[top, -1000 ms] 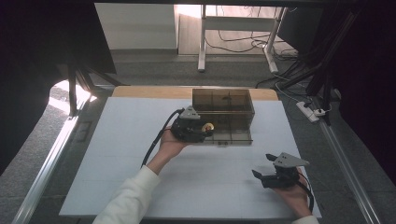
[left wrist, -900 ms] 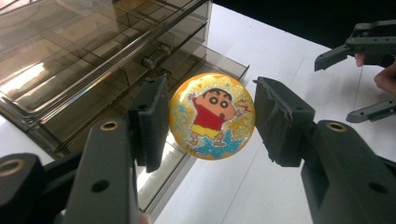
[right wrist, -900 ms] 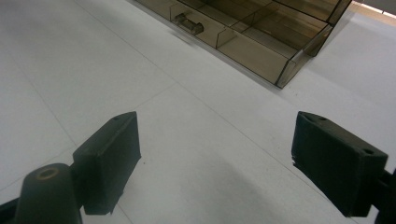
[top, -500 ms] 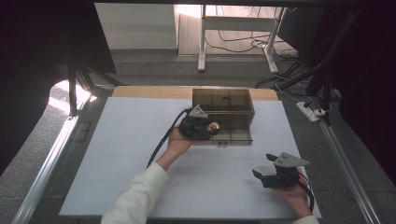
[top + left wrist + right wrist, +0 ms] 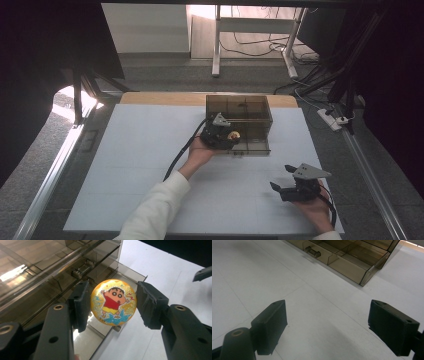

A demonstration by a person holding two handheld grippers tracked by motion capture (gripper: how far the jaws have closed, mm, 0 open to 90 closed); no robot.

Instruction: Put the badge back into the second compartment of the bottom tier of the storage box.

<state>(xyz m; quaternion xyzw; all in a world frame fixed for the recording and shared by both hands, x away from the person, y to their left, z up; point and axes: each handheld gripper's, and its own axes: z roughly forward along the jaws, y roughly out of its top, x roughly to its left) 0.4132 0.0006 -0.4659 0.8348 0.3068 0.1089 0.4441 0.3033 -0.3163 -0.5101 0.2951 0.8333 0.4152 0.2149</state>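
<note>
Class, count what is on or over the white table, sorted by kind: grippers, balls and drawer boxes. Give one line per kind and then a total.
Grippers: 2, left gripper, right gripper
Cartoon balls: 1, yellow ball
Smoked clear drawer boxes: 1, drawer box
Total: 4

The high view is looking forward and down from above the person's side, taking in the whole white bench (image 5: 150,165). The left gripper view is sitting very close to the smoked drawer box (image 5: 37,267), facing along its jaws. The right gripper view is hanging low over the bench, facing the same drawer box (image 5: 352,260) from farther off. All three are sharing that box.
</note>
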